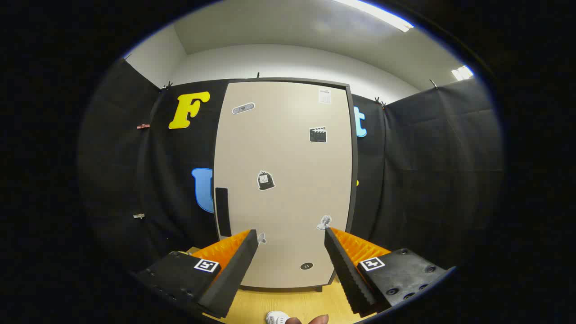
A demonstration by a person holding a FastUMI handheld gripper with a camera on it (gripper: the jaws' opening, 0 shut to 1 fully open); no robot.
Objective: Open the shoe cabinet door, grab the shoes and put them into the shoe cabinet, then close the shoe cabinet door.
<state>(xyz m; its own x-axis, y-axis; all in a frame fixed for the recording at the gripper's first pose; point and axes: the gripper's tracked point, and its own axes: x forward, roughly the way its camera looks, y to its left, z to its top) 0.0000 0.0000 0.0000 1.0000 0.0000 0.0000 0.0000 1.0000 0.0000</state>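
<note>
Claw [291, 237] facing the closed shoe cabinet door [283, 180].
Fingers spread apart, gripping nothing; the door, dotted with stickers, stands just beyond them, its dark handle [222, 211] by the left finger. A white shoe [276, 317] lies on the wooden floor [279, 301] below.

Light wood-grain floor [288, 303] is carrying the shoe cabinet [283, 180], which is standing upright on it ahead of the gripper [291, 238] with its beige door closed. A white shoe [276, 318] is lying on the floor below the spread fingers, nearer than the cabinet, mostly cut off.
</note>
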